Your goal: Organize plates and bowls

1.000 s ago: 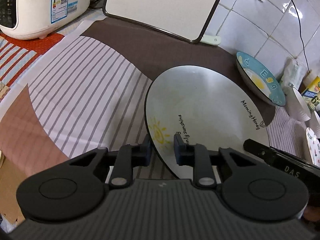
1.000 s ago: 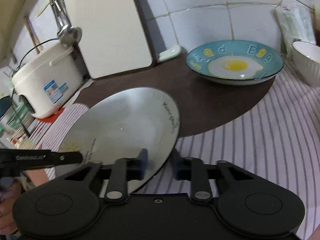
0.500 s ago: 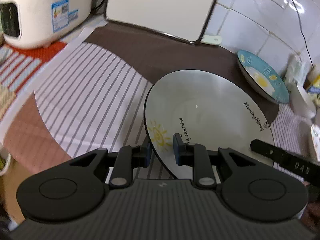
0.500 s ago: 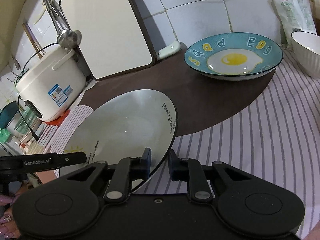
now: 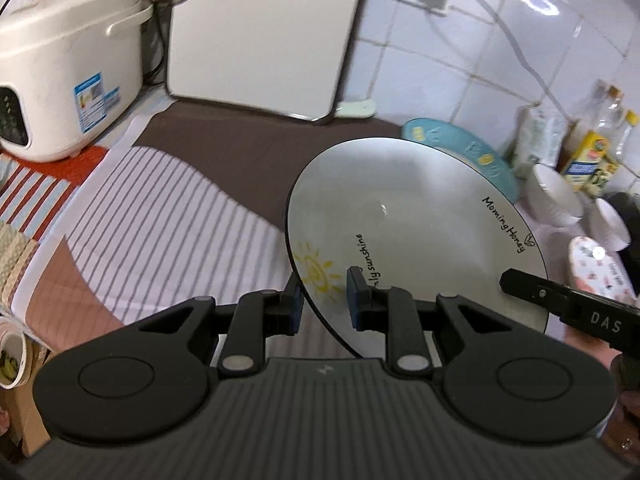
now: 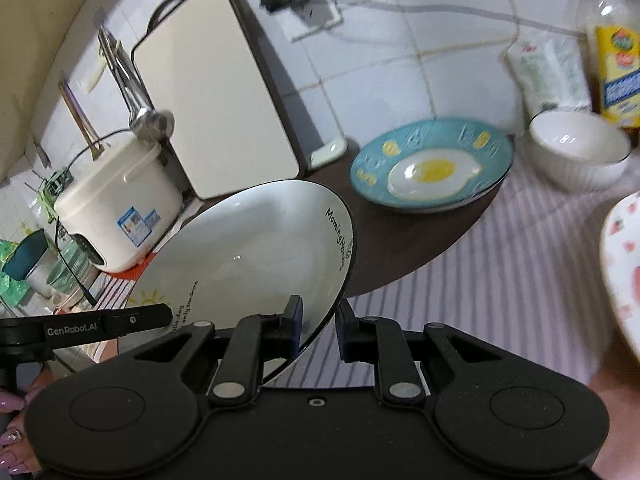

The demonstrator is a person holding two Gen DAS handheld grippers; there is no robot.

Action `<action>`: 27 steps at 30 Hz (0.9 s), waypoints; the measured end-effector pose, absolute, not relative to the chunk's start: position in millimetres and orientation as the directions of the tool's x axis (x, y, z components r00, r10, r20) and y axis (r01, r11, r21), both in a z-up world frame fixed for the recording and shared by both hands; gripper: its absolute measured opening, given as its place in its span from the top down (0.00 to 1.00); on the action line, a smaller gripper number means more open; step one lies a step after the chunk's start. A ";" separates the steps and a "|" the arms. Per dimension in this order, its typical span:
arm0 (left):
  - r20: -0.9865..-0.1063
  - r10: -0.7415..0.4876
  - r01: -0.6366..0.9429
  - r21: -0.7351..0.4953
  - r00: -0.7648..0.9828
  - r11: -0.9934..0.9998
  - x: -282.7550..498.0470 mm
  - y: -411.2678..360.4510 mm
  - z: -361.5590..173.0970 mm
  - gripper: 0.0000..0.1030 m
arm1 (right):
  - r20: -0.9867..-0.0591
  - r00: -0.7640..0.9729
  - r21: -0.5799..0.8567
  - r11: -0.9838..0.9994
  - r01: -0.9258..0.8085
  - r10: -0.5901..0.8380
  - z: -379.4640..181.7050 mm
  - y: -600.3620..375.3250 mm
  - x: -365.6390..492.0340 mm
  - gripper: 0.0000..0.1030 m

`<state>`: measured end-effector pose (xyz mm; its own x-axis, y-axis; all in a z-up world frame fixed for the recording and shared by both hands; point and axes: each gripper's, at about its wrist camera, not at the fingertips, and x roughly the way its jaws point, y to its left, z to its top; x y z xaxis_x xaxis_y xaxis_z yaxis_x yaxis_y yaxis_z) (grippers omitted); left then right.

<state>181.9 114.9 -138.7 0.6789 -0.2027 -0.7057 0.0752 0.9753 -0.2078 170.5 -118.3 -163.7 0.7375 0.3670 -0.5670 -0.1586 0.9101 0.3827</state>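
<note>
The left tool (image 5: 323, 296) and the right tool (image 6: 318, 326) are each pinching an opposite rim of the white plate (image 5: 412, 216), which is hanging tilted above the striped tabletop (image 5: 168, 216), clear of the cloth; the right jaws have just been closing on that rim; the job is looking barely begun, since the blue egg plate (image 6: 432, 168), the white bowl (image 6: 576, 152) and a pink-patterned plate (image 6: 624, 256) are sitting apart, unstacked; stacking the white plate appears to be the step in hand.
</note>
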 end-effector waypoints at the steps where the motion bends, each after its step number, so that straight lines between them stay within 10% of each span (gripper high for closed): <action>1: -0.702 -0.211 0.085 -0.211 0.680 0.974 179.8 109.9 -134.1 0.80 | -0.564 0.743 0.378 0.913 -0.154 0.359 -159.9 -123.1 166.7 0.79; 27: -0.776 -0.345 0.285 -0.221 0.528 0.933 188.9 2.6 -168.7 0.80 | -0.609 0.776 0.363 0.927 0.090 0.163 -197.2 -218.3 117.2 0.79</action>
<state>188.9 2.6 -168.7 0.5280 -0.3452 -0.7759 0.2848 0.9327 -0.2212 117.2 -218.3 -197.2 0.7763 0.1634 -0.6088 0.0897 0.9274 0.3632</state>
